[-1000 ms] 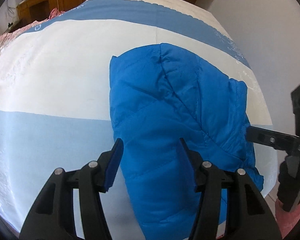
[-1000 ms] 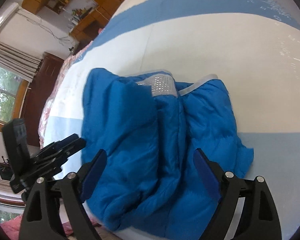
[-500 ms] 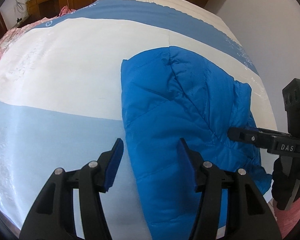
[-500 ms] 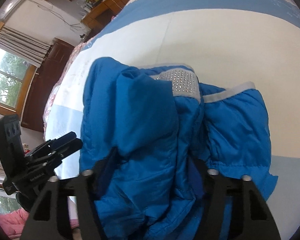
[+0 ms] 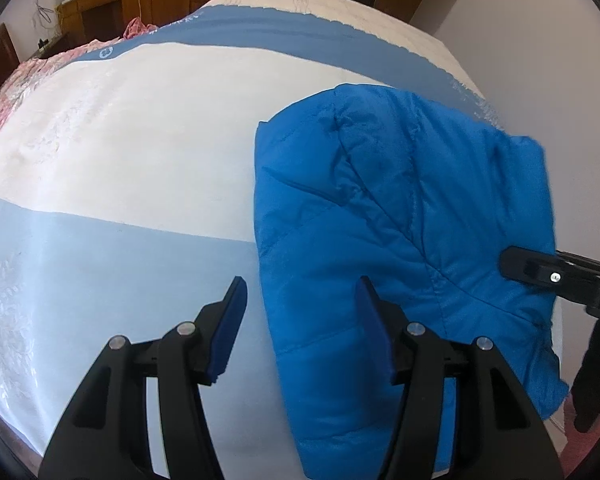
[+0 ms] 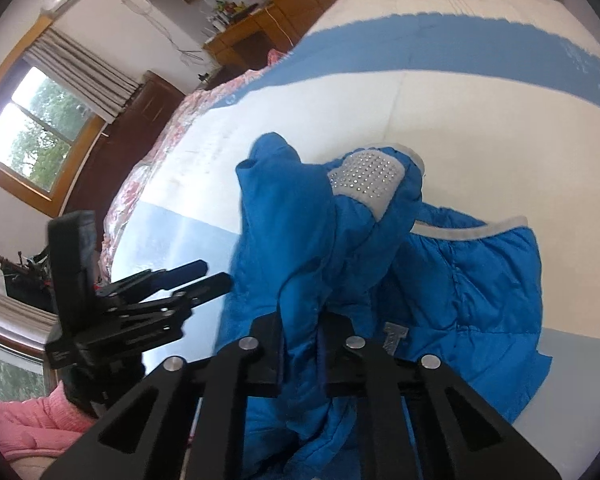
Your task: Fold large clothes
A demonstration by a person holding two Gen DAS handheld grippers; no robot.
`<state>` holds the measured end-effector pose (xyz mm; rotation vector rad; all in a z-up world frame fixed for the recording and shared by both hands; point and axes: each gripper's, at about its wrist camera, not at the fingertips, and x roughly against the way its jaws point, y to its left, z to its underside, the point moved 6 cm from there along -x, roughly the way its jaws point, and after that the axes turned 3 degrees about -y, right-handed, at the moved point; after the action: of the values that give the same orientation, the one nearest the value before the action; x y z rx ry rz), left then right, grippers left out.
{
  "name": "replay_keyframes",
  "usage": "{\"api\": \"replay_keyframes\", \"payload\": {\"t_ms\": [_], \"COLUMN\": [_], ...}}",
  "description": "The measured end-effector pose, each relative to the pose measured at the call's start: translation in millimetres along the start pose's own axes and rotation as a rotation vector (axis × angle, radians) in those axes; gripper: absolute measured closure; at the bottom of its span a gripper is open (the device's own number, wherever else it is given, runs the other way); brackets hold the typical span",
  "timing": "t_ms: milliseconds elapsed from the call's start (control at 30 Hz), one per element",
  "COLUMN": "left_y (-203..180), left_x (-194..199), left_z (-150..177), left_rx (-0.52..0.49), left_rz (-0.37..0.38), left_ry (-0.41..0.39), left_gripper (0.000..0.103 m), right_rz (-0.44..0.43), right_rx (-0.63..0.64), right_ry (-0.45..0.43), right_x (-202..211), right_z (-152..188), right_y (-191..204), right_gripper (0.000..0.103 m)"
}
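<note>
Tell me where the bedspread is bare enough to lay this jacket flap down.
The white band and pale blue band left of the blue jacket lie bare, up to the pink quilt at the far edge. It is crowded near the wall, where the right gripper pinches a fold.

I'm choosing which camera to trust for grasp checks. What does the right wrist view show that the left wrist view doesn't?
Only the right wrist view shows the right claw shut on a fold of the blue jacket, plus the jacket's grey dotted lining and the window.

Only the left wrist view shows the left claw open, its fingers either side of the jacket's edge, gripping nothing.

Both show the jacket lying on the blue and white striped bedspread, and each shows the other claw.
</note>
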<state>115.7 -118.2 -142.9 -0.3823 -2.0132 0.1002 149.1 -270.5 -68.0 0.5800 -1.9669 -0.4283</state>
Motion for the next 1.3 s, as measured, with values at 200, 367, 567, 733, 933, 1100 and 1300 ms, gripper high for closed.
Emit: {"api": "replay_keyframes", "payload": {"t_ms": [200,367,567,733,933,1100,1300], "left_y": [-22,-61,-100,-111,-107,-107,-92], "left_x": [18,17,-5,-25,-37,-42,-4], "left_z": [-4,1,20,35,36,36,32], "left_rx": [-0.050,-0.132,-0.242,-0.302,-0.310,-0.317,-0.290], "left_rz": [0.070,0.145,0.177,0.141,0.107,0.106,0.100], "left_ry": [-0.022,-0.002,0.056,0.085,0.072,0.077,0.045], "left_gripper": [0.045,0.045,0.045,0.045,0.037,0.033,0.044], "right_rz": [0.037,0.098,0.153,0.092,0.035,-0.017,0.212], "right_rx": [-0.010,-0.109,-0.263,-0.343,-0.400,-0.458,-0.309], "right_ry": [-0.090,-0.135,-0.126,-0.144,-0.142,-0.148,-0.222], "right_x": [63,100,99,73,24,28,82], "right_z": [12,37,85,105,116,124,114], "right_y": [0,-37,-95,-130,-163,-175,-136], "right_gripper": [0.093,0.093,0.093,0.092,0.085,0.080,0.069]}}
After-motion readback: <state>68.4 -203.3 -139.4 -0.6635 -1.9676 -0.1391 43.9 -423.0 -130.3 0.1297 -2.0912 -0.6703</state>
